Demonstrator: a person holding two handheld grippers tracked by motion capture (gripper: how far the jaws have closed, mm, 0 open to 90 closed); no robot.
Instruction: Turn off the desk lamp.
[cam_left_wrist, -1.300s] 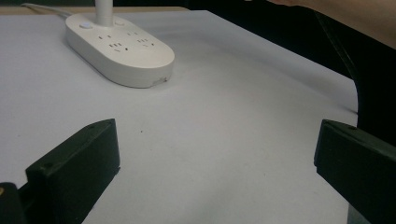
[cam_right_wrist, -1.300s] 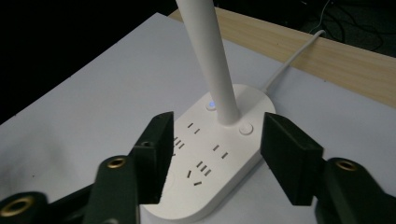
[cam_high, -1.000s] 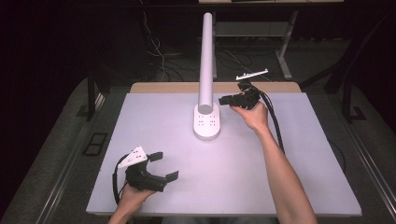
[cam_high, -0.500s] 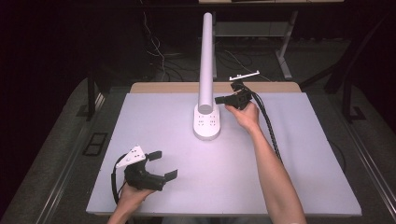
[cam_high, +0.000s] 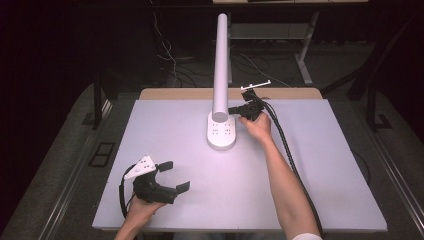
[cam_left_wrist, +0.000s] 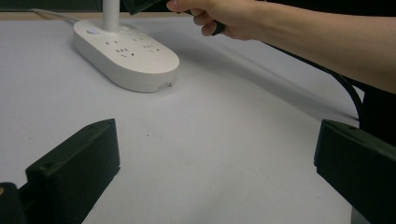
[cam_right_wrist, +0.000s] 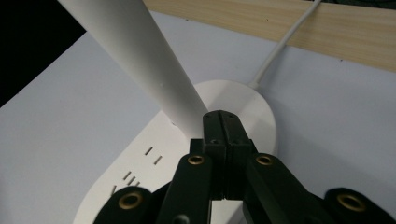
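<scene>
A white lamp stands mid-table: an oval base (cam_high: 221, 134) with socket slots and a tall white post (cam_high: 220, 65). My right gripper (cam_high: 231, 109) is shut, nothing between its jaws, and its tip hangs just over the far end of the base beside the post. The right gripper view looks down the closed jaws (cam_right_wrist: 222, 116) at the post (cam_right_wrist: 135, 56) and base (cam_right_wrist: 252, 107). My left gripper (cam_high: 175, 176) rests open at the near left of the table, pointing at the base (cam_left_wrist: 126, 56), with only bare tabletop between its jaws (cam_left_wrist: 215, 163).
The white tabletop (cam_high: 325, 165) has a wooden strip (cam_right_wrist: 280, 18) along its far edge. A white cable (cam_right_wrist: 285, 42) runs from the base over that strip. The right gripper's black cable (cam_high: 285, 150) trails along the forearm. Dark floor and table legs lie beyond.
The right hand has moved left and down, bringing its gripper close to the foot of the lamp's post. The left gripper has stayed where it was.
</scene>
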